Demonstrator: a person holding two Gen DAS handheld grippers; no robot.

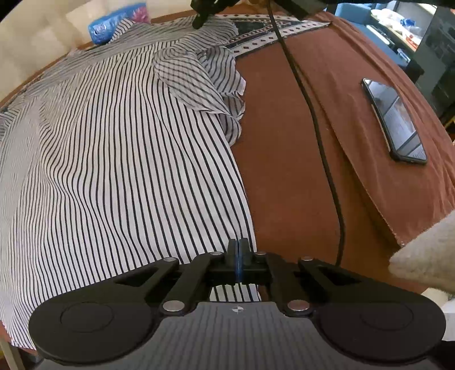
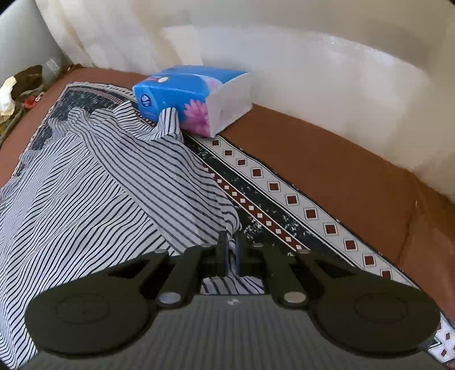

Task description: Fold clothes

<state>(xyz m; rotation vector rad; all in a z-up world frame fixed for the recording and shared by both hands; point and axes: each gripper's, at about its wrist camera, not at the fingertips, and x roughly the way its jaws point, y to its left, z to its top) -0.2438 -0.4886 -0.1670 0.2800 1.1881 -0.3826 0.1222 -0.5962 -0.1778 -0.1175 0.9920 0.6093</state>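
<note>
A thin white shirt with dark stripes [image 1: 113, 159] lies spread over a brown cover [image 1: 284, 176]. My left gripper [image 1: 239, 244] is shut, its fingertips pressed together on the shirt's near right edge. At the far end of the shirt, my right gripper [image 2: 231, 247] is shut with a bunch of striped fabric [image 2: 113, 199] pinched between its pads. The left wrist view shows the right gripper [image 1: 199, 21] as a dark shape at the top, touching the shirt's crumpled far corner.
A black phone [image 1: 395, 122] lies on the brown cover to the right, and a black cable [image 1: 312, 113] runs across it. A blue tissue pack [image 2: 193, 96] sits on a patterned cloth [image 2: 284, 199] by a pale sofa back [image 2: 312, 71]. A beige sleeve [image 1: 426, 250] is at right.
</note>
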